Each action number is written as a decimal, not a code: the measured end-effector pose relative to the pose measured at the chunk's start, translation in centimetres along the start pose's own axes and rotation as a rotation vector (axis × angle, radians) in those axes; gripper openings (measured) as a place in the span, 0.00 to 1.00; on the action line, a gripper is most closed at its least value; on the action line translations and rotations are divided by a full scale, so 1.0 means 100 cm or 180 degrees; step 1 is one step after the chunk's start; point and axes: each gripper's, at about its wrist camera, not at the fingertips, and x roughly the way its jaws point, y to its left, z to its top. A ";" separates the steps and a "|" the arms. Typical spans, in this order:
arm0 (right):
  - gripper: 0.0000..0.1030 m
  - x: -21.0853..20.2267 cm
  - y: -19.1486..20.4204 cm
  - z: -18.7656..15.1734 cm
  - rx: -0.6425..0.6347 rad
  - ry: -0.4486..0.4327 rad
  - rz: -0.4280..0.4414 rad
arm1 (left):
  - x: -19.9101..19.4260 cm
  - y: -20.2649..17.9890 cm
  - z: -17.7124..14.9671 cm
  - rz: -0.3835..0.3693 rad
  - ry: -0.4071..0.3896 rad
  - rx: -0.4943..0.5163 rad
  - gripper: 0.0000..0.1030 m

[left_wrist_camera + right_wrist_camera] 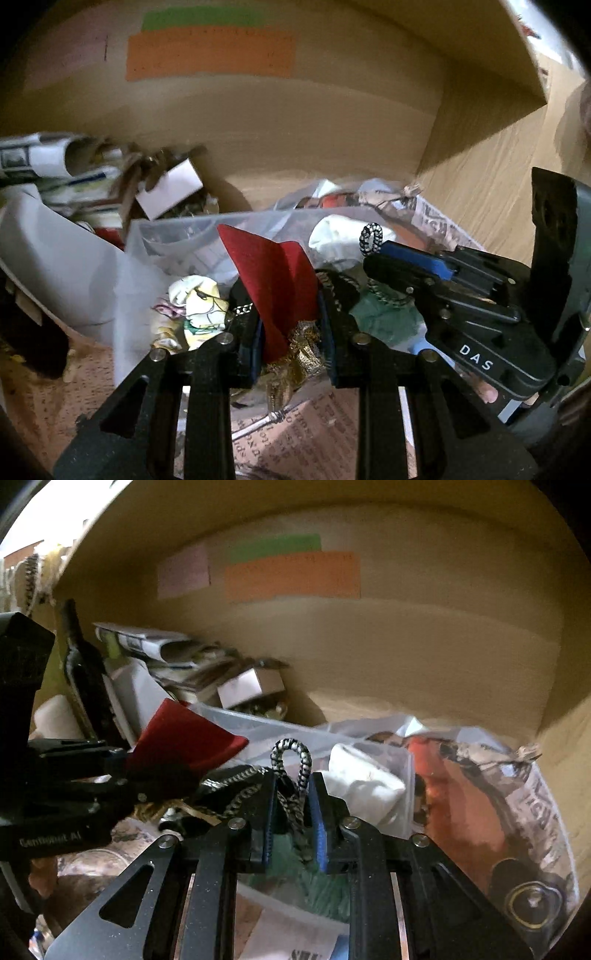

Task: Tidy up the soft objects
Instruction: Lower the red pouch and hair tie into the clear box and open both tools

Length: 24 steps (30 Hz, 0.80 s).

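My left gripper (290,295) is shut on a red fabric piece (273,280) with gold trim (304,349), held above a clear plastic bin (177,236). It also shows at the left of the right wrist view, where the red fabric (184,746) sticks out. My right gripper (293,794) is shut on a black-and-white braided cord (291,760), whose loop pokes above the fingertips. In the left wrist view the right gripper (373,254) sits to the right, with the cord loop (371,238) at its tip. A yellow-white floral cloth (195,314) lies below left.
All this is inside a wooden cabinet (369,657) with coloured paper labels (291,576) on the back wall. A pile of papers and a small white box (168,188) lie at the back left. A clear bag with orange contents (461,797) and a white cloth (362,779) lie at the right.
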 end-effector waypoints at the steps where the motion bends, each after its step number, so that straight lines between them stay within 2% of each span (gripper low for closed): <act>1: 0.17 0.003 -0.001 -0.002 0.0000 0.0023 -0.0024 | 0.003 0.001 -0.001 -0.0005 0.0020 -0.0006 0.27; 3: 0.18 0.006 -0.003 -0.002 0.0007 0.0060 -0.0021 | 0.006 0.002 -0.002 0.0003 0.0033 -0.0012 0.31; 5: 0.27 0.008 -0.004 -0.003 0.0016 0.0078 -0.0025 | 0.008 0.003 -0.003 0.0036 0.0018 -0.0009 0.39; 7: 0.36 0.008 -0.004 -0.004 0.0004 0.0089 -0.0056 | 0.008 0.005 -0.003 0.0083 -0.0015 -0.0017 0.52; 11: 0.56 0.008 -0.005 -0.003 -0.0017 0.0066 -0.0114 | 0.007 0.010 -0.003 0.0142 -0.0038 -0.0061 0.58; 13: 0.64 0.005 -0.006 -0.002 -0.0005 0.0044 -0.0145 | 0.003 0.012 -0.003 0.0215 -0.0051 -0.0099 0.65; 14: 0.66 0.004 -0.006 -0.001 0.0004 0.0037 -0.0160 | 0.001 0.013 -0.002 0.0223 -0.0072 -0.0110 0.66; 19: 0.68 -0.017 -0.003 0.005 -0.0028 -0.0212 -0.0142 | -0.024 0.011 -0.001 0.0307 -0.0278 -0.0093 0.66; 24: 0.69 -0.051 0.002 0.013 -0.0057 -0.0470 -0.0133 | -0.060 0.004 0.002 0.0394 -0.0591 -0.0071 0.69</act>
